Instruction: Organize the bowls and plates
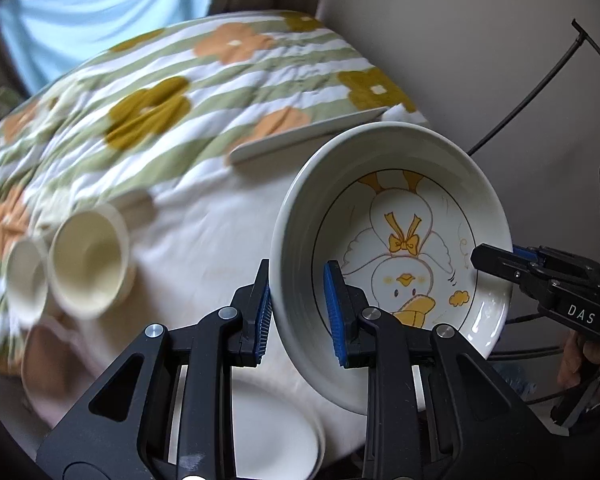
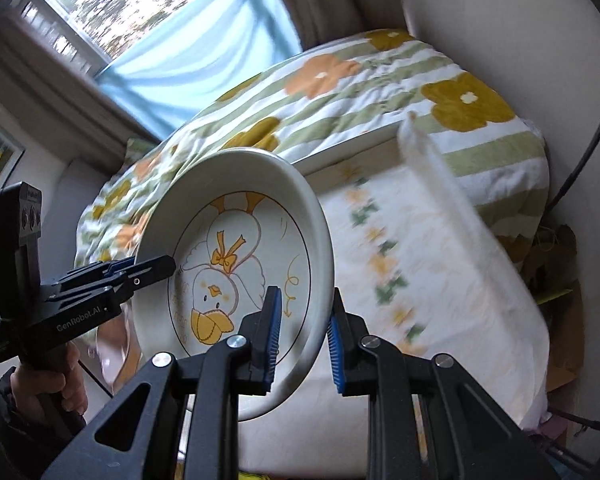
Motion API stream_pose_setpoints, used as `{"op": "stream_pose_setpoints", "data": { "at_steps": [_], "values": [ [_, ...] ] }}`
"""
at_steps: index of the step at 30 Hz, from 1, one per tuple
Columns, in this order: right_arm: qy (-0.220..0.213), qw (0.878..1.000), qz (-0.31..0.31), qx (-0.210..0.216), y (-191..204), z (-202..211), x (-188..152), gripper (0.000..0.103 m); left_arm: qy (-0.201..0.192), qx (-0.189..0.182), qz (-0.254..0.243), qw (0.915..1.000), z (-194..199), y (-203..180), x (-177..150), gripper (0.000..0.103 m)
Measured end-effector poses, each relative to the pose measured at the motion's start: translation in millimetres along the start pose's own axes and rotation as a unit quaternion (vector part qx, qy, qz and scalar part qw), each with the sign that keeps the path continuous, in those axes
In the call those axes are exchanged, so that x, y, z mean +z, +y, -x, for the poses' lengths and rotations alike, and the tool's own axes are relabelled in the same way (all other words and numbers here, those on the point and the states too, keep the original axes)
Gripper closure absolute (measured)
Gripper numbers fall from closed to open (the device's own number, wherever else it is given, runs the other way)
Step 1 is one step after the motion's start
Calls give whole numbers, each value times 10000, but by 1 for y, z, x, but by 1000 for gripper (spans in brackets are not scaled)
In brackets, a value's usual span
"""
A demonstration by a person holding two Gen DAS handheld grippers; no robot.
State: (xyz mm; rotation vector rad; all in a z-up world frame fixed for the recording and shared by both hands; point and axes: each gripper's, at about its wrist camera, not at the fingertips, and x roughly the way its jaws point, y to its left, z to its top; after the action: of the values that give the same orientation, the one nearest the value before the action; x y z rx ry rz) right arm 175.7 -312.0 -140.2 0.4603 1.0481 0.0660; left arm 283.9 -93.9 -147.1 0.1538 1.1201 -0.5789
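Note:
A white deep plate with a duck drawing [image 1: 400,248] is held tilted in the air above the bed. My left gripper [image 1: 298,312] is shut on its left rim, one pad outside and one inside. My right gripper [image 2: 304,336] is shut on the opposite rim of the same duck plate [image 2: 236,256]. Each gripper shows in the other's view: the right one [image 1: 500,260] at the plate's right edge, the left one [image 2: 152,268] at its left edge. Two cream bowls [image 1: 88,260] lie on the bed at left. A white plate [image 1: 268,432] lies below the left gripper.
The bed has a floral green-striped quilt [image 1: 172,92]. A flat white board [image 1: 308,136] lies on it behind the duck plate. A pinkish dish [image 1: 48,368] sits at lower left. A wall and black cables [image 1: 540,80] are on the right. A window [image 2: 140,20] is behind.

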Motion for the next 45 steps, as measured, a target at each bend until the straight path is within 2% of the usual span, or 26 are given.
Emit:
{"op": "stream_pose_setpoints", "data": {
  "at_steps": [7, 12, 16, 22, 28, 33, 42, 45],
  "values": [
    [285, 9976, 479, 420, 47, -8, -36, 83, -66, 382, 654, 9971, 44, 38, -73, 81],
    [604, 9912, 959, 690, 73, -28, -57, 83, -37, 668, 1333, 9888, 57, 65, -125, 81],
    [854, 9846, 1297, 799, 89, -50, -72, 83, 91, 750, 1770, 9813, 49, 80, -161, 81],
    [1171, 9769, 1648, 688, 99, -85, -91, 83, 224, 750, 2236, 9715, 26, 98, -195, 81],
    [1266, 9698, 2004, 578, 109, -106, -94, 83, 307, 887, 2394, 9664, 8, 106, -203, 81],
    [1265, 9662, 2177, 543, 118, -112, -94, 83, 360, 1052, 2339, 9659, 1, 111, -202, 81],
    [1244, 9617, 2412, 378, 123, -119, -97, 83, 364, 1496, 1950, 9686, -8, 102, -195, 81],
    [1218, 9601, 2500, 306, 124, -121, -100, 83, 336, 1745, 1744, 9685, -11, 95, -195, 81]
  ]
}}
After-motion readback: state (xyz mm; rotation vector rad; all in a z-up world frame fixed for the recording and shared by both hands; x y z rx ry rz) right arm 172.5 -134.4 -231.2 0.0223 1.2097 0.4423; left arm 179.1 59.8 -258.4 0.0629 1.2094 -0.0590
